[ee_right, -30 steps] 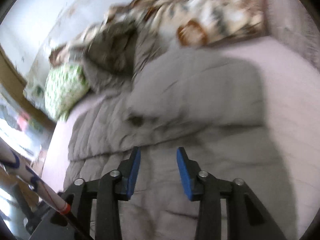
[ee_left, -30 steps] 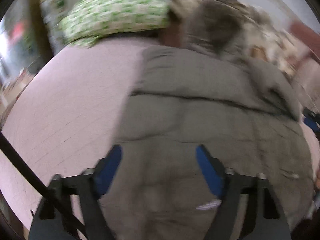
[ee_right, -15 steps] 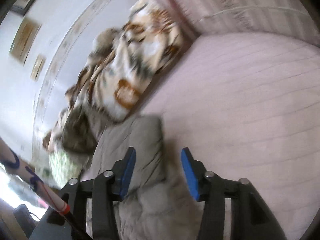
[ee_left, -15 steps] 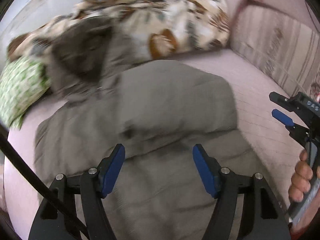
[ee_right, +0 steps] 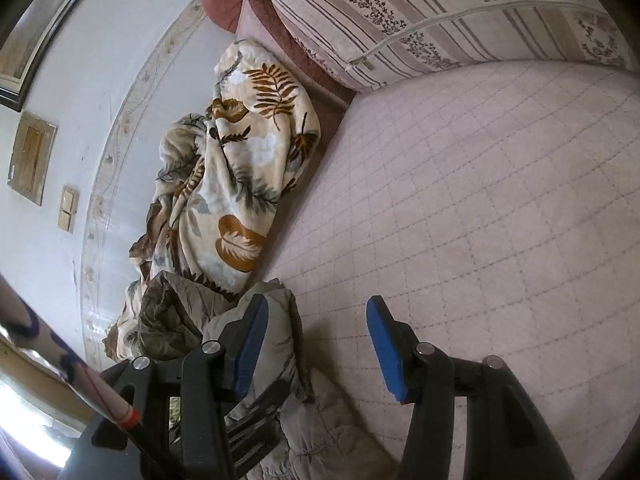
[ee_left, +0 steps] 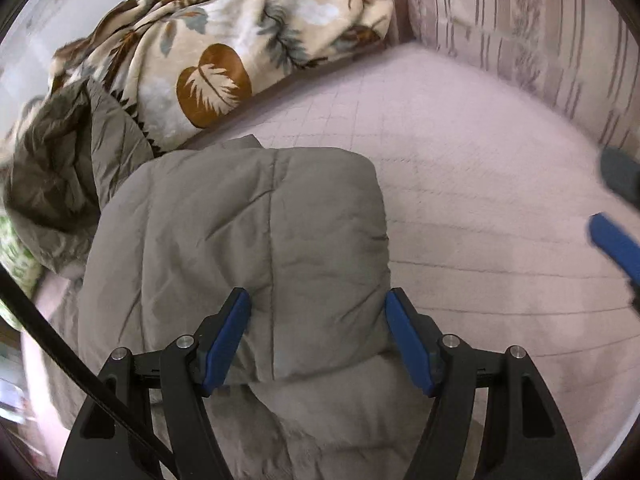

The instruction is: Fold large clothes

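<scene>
I see the grey padded jacket [ee_left: 248,240] lying folded on the pink quilted bed cover [ee_left: 480,184], beside the leaf-patterned blanket [ee_left: 224,48]. My left gripper [ee_left: 318,336] stands open around its folded part without pressing. My right gripper [ee_right: 316,344] has just been opening and holds nothing.

Bed cover [ee_right: 500,200]: pale pink, quilted in a grid.
Leaf-print blanket [ee_left: 224,52]: cream and brown, bunched along the bed's wall-side edge.
Striped cushion [ee_right: 440,16]: floral bands, at the bed's far end.
Green-patterned fabric [ee_left: 16,256]: perhaps a pillow, near the bed's edge.
</scene>
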